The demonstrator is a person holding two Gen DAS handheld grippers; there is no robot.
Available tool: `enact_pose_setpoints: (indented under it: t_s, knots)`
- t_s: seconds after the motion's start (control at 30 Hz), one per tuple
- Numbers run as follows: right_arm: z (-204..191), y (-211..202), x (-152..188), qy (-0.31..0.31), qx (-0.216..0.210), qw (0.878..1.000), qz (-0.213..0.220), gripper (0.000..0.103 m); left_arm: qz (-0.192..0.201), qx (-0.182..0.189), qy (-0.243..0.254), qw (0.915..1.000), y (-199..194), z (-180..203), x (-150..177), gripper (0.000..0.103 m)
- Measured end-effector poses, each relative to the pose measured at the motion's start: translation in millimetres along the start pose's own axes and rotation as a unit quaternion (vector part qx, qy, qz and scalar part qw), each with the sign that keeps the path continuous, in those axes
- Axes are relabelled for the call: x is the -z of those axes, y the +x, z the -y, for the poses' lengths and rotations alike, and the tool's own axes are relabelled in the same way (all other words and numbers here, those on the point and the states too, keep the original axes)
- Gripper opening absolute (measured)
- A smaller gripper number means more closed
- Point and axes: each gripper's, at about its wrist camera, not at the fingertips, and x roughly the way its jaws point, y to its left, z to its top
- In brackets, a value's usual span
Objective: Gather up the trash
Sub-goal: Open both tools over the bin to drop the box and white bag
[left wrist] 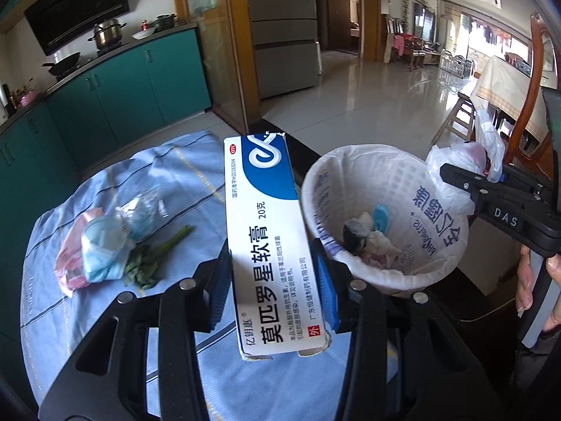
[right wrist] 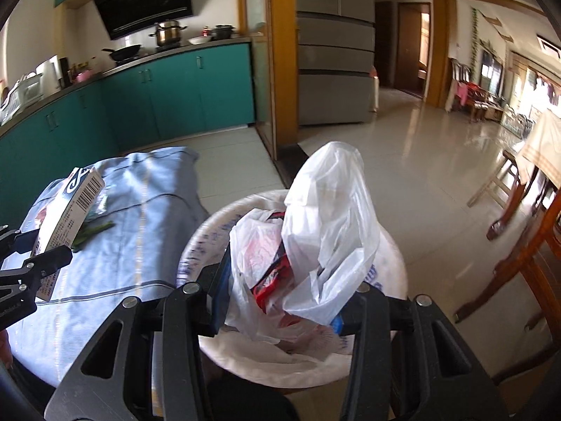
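My left gripper (left wrist: 275, 280) is shut on a white and blue ointment box (left wrist: 270, 242) and holds it above the blue cloth, just left of the lined waste bin (left wrist: 434, 245). The box also shows in the right wrist view (right wrist: 66, 210). My right gripper (right wrist: 280, 301) is shut on a crumpled white plastic bag (right wrist: 322, 238) with red wrapping inside, right over the bin (right wrist: 392, 263). It shows in the left wrist view (left wrist: 452, 172) at the bin's far rim. The bin holds tissues and a blue scrap (left wrist: 380, 217).
On the blue striped cloth (left wrist: 105, 315) lie a blue face mask (left wrist: 101, 252), a pink wrapper (left wrist: 70, 263), a clear wrapper (left wrist: 143, 210) and green stems (left wrist: 154, 256). Teal cabinets (right wrist: 157, 101) stand behind. A wooden chair (right wrist: 526, 263) is at the right.
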Motion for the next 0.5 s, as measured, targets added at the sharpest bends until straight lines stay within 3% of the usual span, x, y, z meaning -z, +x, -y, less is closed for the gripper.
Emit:
enact_pose_setpoints:
  t_s: [0.37,0.5]
  knots:
    - [23,36,2,0.008,0.005,1.000,-0.023,0.044,-0.015,0.021,0.025,0.9993,41,43,-23,0.044]
    - [33,40,0,0.024,0.011,1.000,-0.017,0.062,-0.016,0.026,0.032,0.9990,49,52,-30,0.044]
